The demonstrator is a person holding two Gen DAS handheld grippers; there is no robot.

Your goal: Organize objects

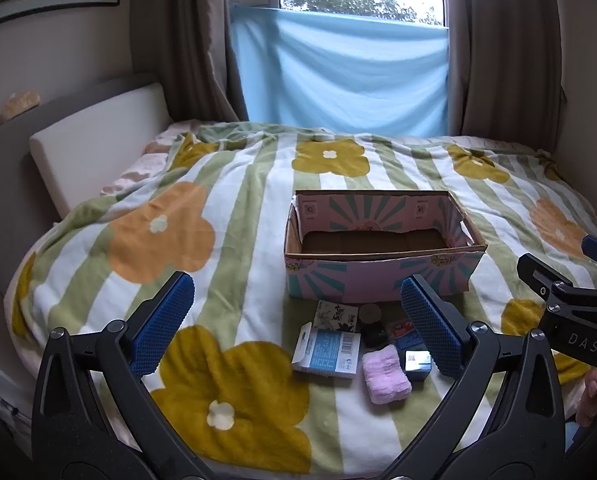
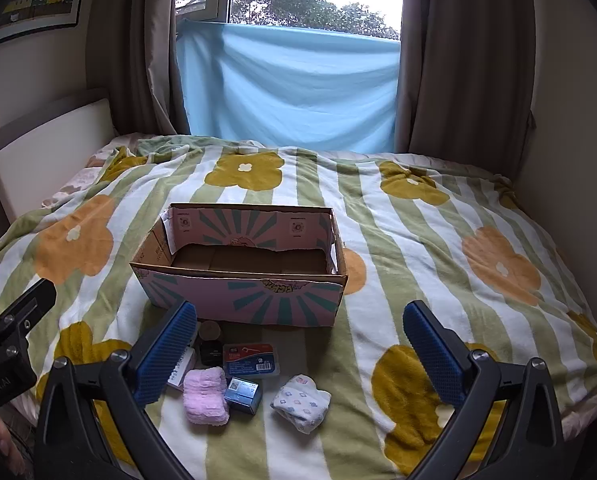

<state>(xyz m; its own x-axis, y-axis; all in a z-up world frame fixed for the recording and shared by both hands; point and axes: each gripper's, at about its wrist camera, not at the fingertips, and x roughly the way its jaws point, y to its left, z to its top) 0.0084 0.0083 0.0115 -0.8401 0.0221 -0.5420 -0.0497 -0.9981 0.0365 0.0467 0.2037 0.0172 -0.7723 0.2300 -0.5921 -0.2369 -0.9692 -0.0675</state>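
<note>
Both grippers, left (image 1: 294, 330) and right (image 2: 300, 354), hover with jaws wide over the bed; the pink cloth (image 2: 205, 395), low centre before the empty box (image 2: 240, 276), looks soft, light, best pinched across its middle.

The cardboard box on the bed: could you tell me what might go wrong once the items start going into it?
The cardboard box sits on a soft, rumpled blanket, so a nudge might tip or slide it. The small items lie packed together: closing on the pink cloth could knock the small blue box touching it. Both open grippers, left and right, hover close together and might collide.
</note>
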